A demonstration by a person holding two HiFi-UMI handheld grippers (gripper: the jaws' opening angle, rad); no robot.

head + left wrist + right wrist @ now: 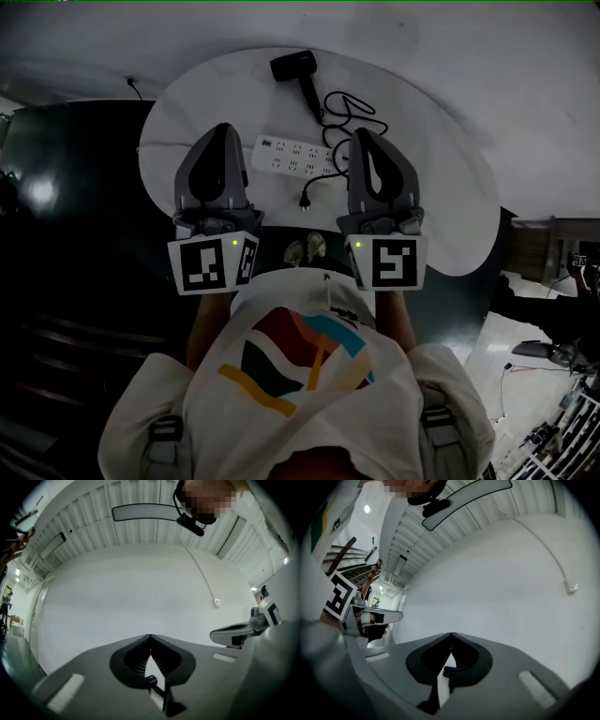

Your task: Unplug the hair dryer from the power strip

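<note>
In the head view a black hair dryer (293, 66) lies at the far edge of the round white table (450, 206). Its black cord (352, 112) loops to the right. The plug (305, 201) lies loose on the table just in front of the white power strip (295, 157). My left gripper (222, 128) and right gripper (361, 134) are held high, side by side above the table's near edge, pointing level. Both are shut with nothing between the jaws. The left gripper view shows the left gripper (150, 635) and the right gripper view the right gripper (451, 633), each against a bare wall.
A white wall (140, 592) with a thin conduit and small box (217, 603) fills the gripper views, under a ribbed ceiling with a light panel (145, 512). Dark floor (75, 187) surrounds the table. A staircase (344, 555) is at the far left.
</note>
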